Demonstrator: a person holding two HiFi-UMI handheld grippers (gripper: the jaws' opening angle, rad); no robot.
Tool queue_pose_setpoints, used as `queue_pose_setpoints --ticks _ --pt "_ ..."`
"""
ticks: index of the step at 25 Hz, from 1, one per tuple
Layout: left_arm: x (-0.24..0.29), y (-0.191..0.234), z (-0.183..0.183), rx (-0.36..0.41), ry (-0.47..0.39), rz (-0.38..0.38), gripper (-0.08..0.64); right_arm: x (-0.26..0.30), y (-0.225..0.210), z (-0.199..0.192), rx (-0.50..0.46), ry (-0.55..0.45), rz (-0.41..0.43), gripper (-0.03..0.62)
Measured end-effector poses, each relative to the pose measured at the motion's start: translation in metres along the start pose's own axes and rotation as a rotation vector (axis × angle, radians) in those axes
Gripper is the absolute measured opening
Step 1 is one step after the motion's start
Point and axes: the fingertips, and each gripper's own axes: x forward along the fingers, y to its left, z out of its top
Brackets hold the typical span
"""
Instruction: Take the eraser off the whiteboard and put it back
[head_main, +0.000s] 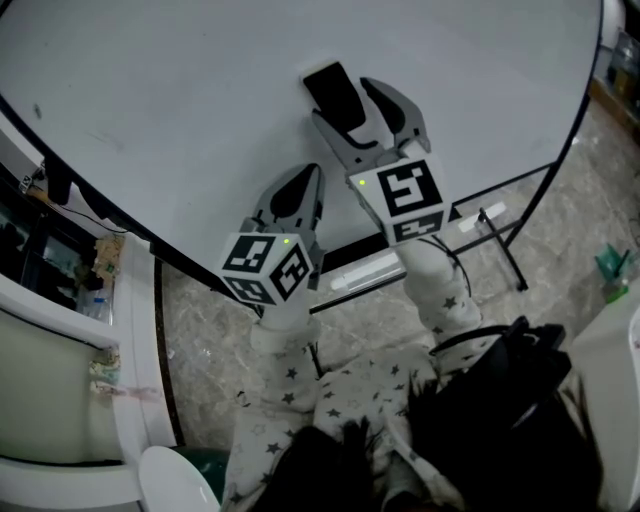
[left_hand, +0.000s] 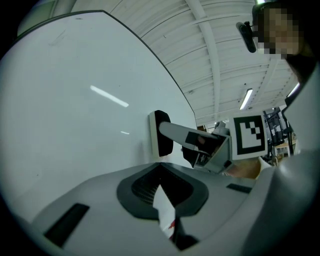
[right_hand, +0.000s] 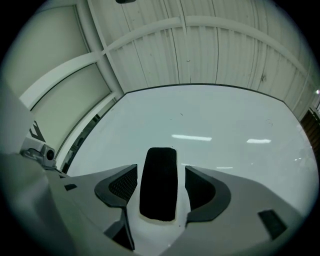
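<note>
The right claw (head_main: 345, 105) is spread as wide as it goes, its 2 grey jaws standing on either side of the oblong eraser with a black felt-like back and a white body (head_main: 335, 85). A slim gap shows on each side, so the ribbed dark pads (right_hand: 122, 184) do not press it. The eraser sits flat against the smooth, glossy white whiteboard with a thin dark frame (head_main: 200, 90), the black side facing outward. The left claw (head_main: 308, 175) is pressed together with its tips near the board, lower than the eraser and apart from it. Each claw carries a cube of black-and-white square markers (head_main: 408, 195).
</note>
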Motion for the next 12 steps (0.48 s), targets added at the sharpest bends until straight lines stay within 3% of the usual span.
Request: queue_pose_setpoints --ticks 5,9,12 --pt "0.008 0.005 0.006 -0.022 -0.015 -0.014 0.001 0.004 0.011 -0.005 0.055 0.025 0.068 0.301" --pt "0.009 0.015 0.008 -0.048 -0.024 -0.004 0.002 0.005 0.016 -0.008 0.07 0.059 0.099 0.174" --pt "0.009 0.016 0.01 -0.061 -0.031 -0.002 0.002 0.0 0.02 -0.009 0.094 0.08 0.131 0.122"
